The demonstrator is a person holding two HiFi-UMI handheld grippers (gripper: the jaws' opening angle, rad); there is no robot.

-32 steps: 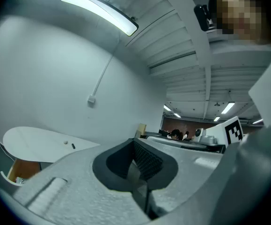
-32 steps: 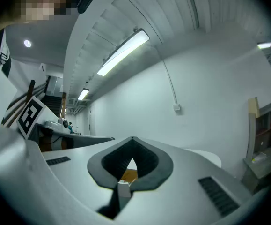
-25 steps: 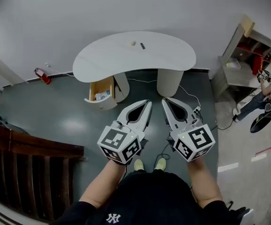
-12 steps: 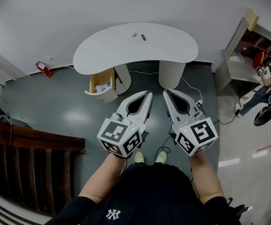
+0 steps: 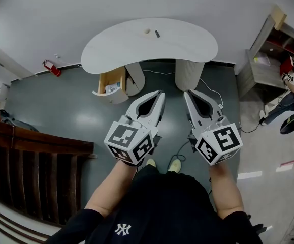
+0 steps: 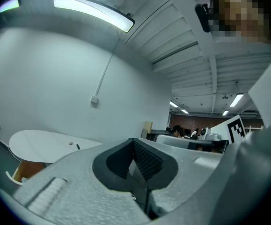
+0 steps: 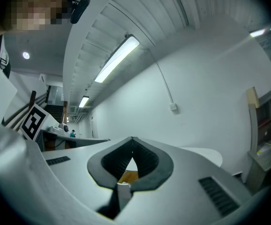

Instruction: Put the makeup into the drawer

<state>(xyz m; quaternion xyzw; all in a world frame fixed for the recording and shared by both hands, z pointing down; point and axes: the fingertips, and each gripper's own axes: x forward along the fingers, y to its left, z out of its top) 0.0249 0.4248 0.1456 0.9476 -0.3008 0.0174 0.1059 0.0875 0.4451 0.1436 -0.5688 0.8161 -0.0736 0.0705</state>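
While both claws hang above the grey floor (image 5: 80, 121), well short of the furniture, a dark wooden banister (image 5: 35, 156) fills the far left of the head view. Past it, a red fire extinguisher (image 5: 52, 67) lies at the foot of the white wall. Next comes the drawer (image 5: 111, 83), pulled open under the left end of the white kidney-shaped tabletop (image 5: 116, 50). Its inside is bare wood, and something pale and blue lies in it, too small to tell.

The makeup sits on the tabletop near the back edge and well apart from the drawer. It is a pale round piece (image 5: 147, 31) with a dark slim stick (image 5: 157, 33) just beside it on the right.

The left claw (image 5: 161, 92) points toward the tabletop with its tips pressed together and nothing between them. Its marker cube (image 5: 129, 145) sits over the person's left hand. The left gripper view shows the same closed tips (image 6: 134, 139), with the tabletop (image 6: 37, 146) low at the left.

The right claw (image 5: 186, 92) lies just beside it, almost parallel. In the right gripper view its tips (image 7: 132, 138) also meet and hold nothing, and the wood of the drawer (image 7: 128, 176) shows through the gap behind the pads.

Farther right a black cable (image 5: 210, 98) trails over the floor, and a shelf unit (image 5: 268, 55) stands against the wall. A seated person (image 5: 291, 93) is at the frame's edge.
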